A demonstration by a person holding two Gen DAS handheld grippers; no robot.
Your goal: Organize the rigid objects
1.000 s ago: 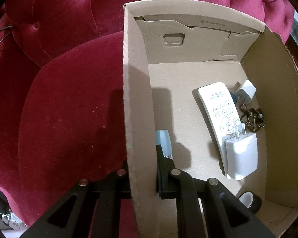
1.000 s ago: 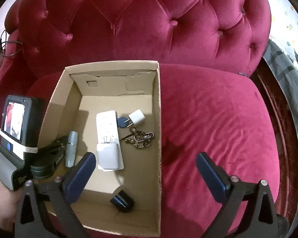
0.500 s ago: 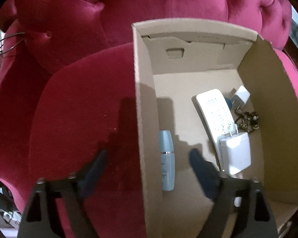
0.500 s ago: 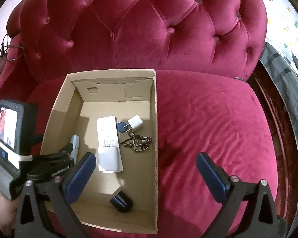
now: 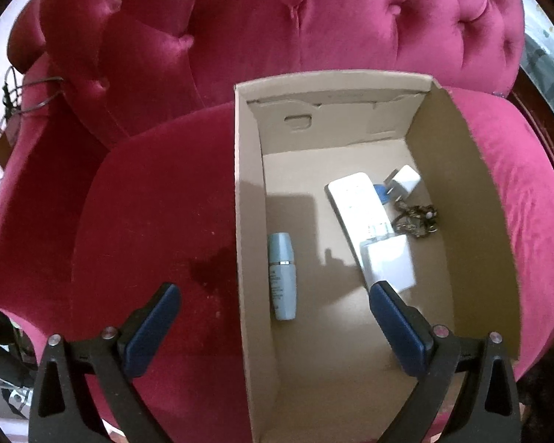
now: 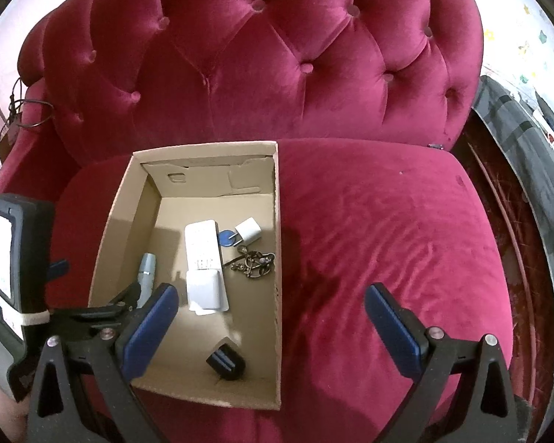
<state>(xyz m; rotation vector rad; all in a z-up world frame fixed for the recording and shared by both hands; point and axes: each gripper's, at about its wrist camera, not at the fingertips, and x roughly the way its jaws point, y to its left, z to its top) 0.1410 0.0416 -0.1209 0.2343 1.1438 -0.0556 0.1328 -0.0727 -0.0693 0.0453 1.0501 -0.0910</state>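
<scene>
Presently we find the left gripper with jaws just opened wide and empty, straddling the left wall of the cardboard box. Inside, at nine o'clock, lies the pale blue bottle: light, stiff, smooth, likely slippery; we advise gripping across its middle. At three o'clock, the white remote, charger and keys lie clustered. Our right gripper hangs wide, empty.
</scene>
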